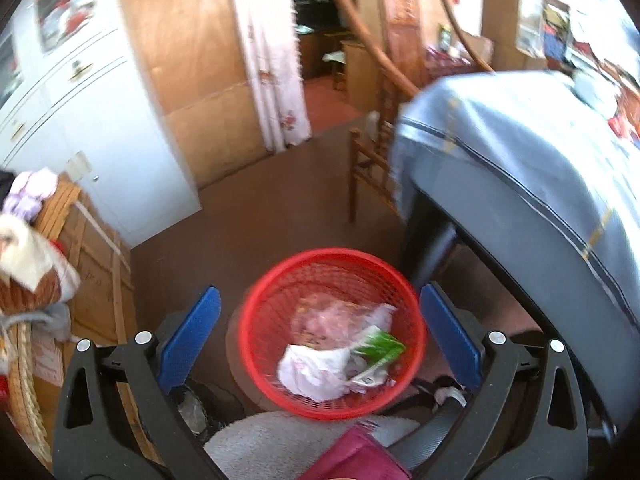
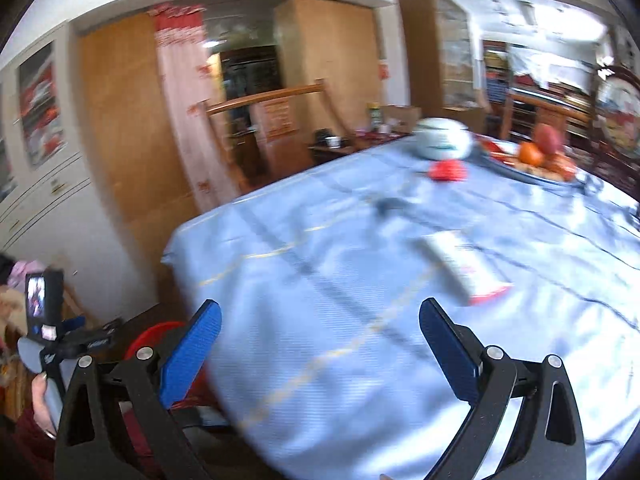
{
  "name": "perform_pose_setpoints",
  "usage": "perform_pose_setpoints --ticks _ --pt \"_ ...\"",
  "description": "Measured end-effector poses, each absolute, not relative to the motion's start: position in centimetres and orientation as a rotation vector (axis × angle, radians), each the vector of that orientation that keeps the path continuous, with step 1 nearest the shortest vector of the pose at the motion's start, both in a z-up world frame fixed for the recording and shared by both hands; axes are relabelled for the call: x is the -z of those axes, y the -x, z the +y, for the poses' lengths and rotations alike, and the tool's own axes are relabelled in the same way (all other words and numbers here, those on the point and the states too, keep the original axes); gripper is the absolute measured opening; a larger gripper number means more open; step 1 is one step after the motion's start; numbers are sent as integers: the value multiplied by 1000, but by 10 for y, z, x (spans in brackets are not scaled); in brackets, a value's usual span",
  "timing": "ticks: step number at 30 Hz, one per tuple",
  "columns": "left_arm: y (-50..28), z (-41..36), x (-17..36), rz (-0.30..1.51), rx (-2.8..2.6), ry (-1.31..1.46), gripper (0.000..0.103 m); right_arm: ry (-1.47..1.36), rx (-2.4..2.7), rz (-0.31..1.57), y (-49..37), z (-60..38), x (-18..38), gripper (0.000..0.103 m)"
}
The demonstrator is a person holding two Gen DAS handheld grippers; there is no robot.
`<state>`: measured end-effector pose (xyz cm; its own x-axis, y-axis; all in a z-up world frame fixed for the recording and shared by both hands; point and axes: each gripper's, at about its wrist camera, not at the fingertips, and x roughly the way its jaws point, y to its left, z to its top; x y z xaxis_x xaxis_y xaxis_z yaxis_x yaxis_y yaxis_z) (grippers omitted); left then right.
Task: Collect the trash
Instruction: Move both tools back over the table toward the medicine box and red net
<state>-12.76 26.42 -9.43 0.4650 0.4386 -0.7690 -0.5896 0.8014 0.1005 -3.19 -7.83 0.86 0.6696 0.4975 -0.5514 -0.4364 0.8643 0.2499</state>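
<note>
Our left gripper [image 1: 320, 332] hangs over the red mesh basket [image 1: 256, 320] on the floor beside the table leg, fingers spread wide, nothing between the ribbed blue pads. Basket is round plastic lattice, holding crumpled white and pink plastic bags [image 1: 320, 364] and a green-printed wrapper [image 1: 380, 348]. Our right gripper [image 2: 320, 344] is also wide and empty, above the glossy blue tablecloth [image 2: 360, 360]. A flat white box with a red end [image 2: 464, 266] lies on the cloth just ahead, blurred.
</note>
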Motion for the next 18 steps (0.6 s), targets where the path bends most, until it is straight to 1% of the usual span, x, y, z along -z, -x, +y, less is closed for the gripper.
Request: perform_pose_setpoints --ticks 4,8,13,18 --pt "99 249 91 910 -589 136 96 -149 -443 701 -7 -121 -1 97" --pt "63 238 70 887 -528 151 96 -146 -423 773 -56 -138 14 97" --pt "15 212 46 867 -437 136 96 -85 -443 877 -103 -122 39 97" --pt "-43 163 18 827 -361 -21 96 19 -451 922 -118 -101 55 97"
